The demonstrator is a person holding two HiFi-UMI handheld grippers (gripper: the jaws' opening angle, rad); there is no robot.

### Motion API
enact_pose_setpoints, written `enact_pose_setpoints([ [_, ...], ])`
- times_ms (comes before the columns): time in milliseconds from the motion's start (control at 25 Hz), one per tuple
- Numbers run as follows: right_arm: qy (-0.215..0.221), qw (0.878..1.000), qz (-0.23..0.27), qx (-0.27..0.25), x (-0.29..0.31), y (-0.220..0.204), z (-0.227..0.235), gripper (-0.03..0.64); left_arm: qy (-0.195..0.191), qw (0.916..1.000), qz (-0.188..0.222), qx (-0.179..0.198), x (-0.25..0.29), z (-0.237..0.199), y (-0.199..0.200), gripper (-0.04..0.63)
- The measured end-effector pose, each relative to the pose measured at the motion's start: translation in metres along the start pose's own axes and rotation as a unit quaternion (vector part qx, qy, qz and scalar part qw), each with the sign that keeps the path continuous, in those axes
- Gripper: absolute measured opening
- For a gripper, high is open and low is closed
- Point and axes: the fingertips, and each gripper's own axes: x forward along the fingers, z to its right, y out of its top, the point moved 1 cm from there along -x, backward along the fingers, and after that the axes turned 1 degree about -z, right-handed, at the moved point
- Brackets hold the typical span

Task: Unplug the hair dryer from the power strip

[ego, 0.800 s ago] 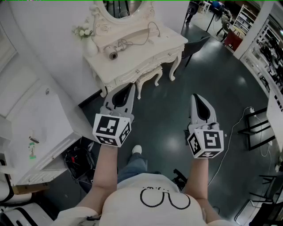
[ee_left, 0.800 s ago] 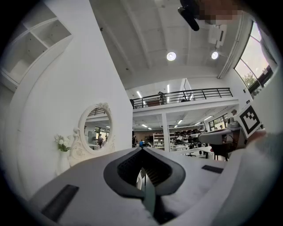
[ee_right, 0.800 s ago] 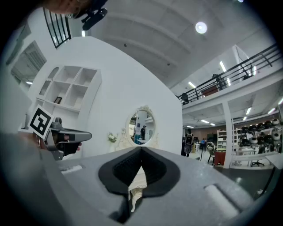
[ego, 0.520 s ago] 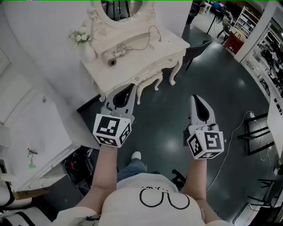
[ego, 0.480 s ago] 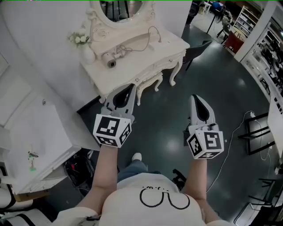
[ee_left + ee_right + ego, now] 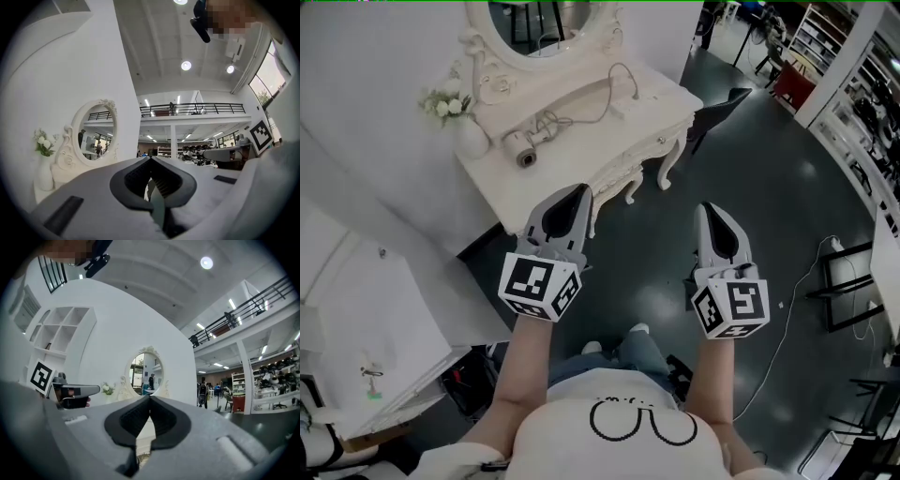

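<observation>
Since the earlier frame I had drawn nearer the worktop [image 6: 609, 141]. It sat lower and further left in the head view, and the dryer [image 6: 522, 148] on it had come closer to the left claw [image 6: 579, 190]. A shoe [image 6: 638, 329] had stepped forward below the claws, which had kept their spacing.

The left claw's jaws were pressed together with nothing between them, its tip over the worktop's front edge. The right claw [image 6: 711, 208] was closed and empty too, over dark floor [image 6: 750, 169].

The dryer lay ahead and left of the left claw, apart from it, with only open worktop between. Its cord [image 6: 581, 114] looped off toward the worktop's right end. A vase [image 6: 467, 131] of flowers stood left of the dryer, with a mirror [image 6: 546, 17] beyond. A dark chair [image 6: 717, 101] stood ahead of the right claw, beside the worktop's right end.
</observation>
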Motion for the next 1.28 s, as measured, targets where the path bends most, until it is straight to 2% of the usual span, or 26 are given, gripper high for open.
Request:
enact_pose_setpoints([
  [80, 0.018, 1.0, 0.007, 0.005, 0.015, -0.004, 0.005, 0.002, 0.001, 0.9999, -0.001, -0.01, 0.016, -0.007, -0.008, -0.003],
  [200, 0.022, 1.0, 0.007, 0.002, 0.044, -0.012, 0.021, 0.002, -0.001, 0.9998, 0.0, -0.018, 0.044, -0.017, -0.018, -0.002],
  [440, 0.043, 0.999, 0.0, -0.003, 0.12, -0.026, 0.075, 0.002, 0.009, 0.9999, -0.005, -0.008, 0.121, -0.042, -0.037, -0.002],
  [600, 0.062, 0.998, 0.0, 0.005, 0.181, -0.031, 0.126, 0.002, 0.035, 0.9992, -0.016, -0.011, 0.193, -0.066, -0.053, -0.002],
  [760, 0.081, 0.997, -0.008, 0.011, 0.246, -0.034, 0.181, 0.002, 0.075, 0.9952, -0.062, 0.005, 0.268, -0.086, -0.079, -0.003],
  [920, 0.109, 0.994, -0.018, 0.015, 0.308, -0.044, 0.226, 0.002, 0.106, 0.9922, -0.065, -0.01, 0.333, -0.106, -0.095, -0.003],
  [1080, 0.136, 0.99, -0.029, 0.019, 0.351, -0.058, 0.258, 0.002, 0.107, 0.9922, -0.061, -0.015, 0.379, -0.109, -0.106, -0.003],
  [1280, 0.17, 0.984, -0.046, 0.015, 0.384, -0.077, 0.27, 0.003, 0.114, 0.9899, -0.082, -0.018, 0.41, -0.114, -0.12, -0.003],
])
